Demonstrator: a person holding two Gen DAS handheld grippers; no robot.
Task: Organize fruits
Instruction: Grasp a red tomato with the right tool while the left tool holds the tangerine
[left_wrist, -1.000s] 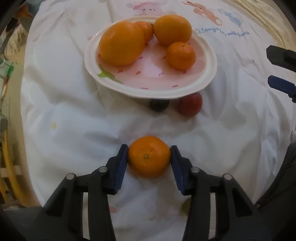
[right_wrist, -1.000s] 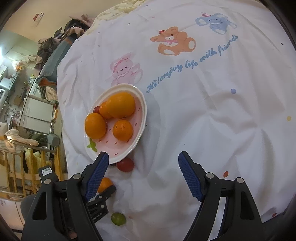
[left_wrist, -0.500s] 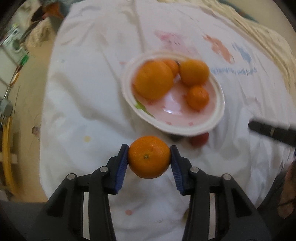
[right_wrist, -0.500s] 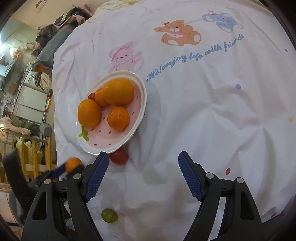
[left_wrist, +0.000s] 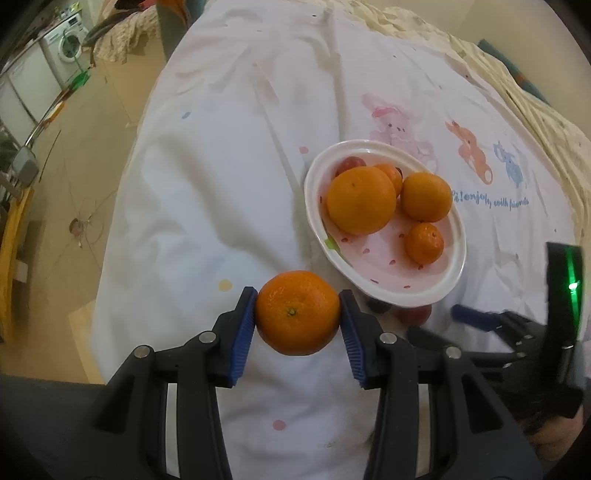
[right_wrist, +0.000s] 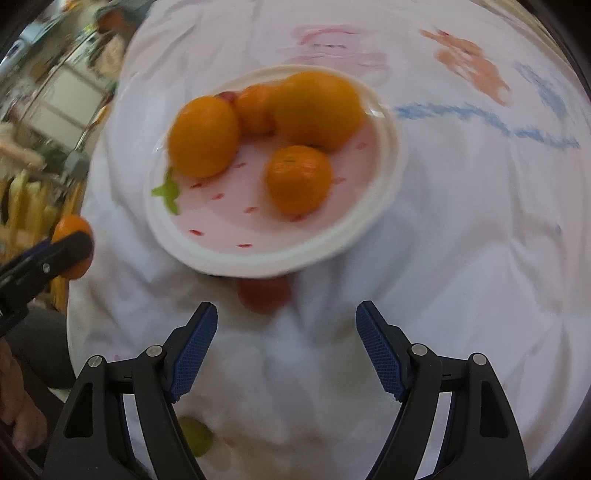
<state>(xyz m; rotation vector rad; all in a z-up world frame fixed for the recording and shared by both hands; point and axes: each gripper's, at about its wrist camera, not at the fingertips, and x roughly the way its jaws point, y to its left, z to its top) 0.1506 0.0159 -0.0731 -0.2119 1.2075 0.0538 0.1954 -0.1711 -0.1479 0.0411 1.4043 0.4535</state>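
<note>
We see a white plate (left_wrist: 448, 284) with a pink centre, red flecks and a green leaf mark, bearing plain orange fruits (left_wrist: 361, 205). Our blue-padded black left gripper (left_wrist: 298, 325) frames an orange mandarin (left_wrist: 298, 312). The white sheet (left_wrist: 207, 192) shows pastel dots, pink, orange and blue animals and blue lettering. A red fruit (right_wrist: 263, 293) and a green fruit (right_wrist: 195, 439) lie near the sheet's front edge.

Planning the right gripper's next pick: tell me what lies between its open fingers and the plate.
In the right wrist view, a small red fruit sits on the white cloth at the plate's near rim, ahead of the open right gripper. Nothing else lies there.
</note>
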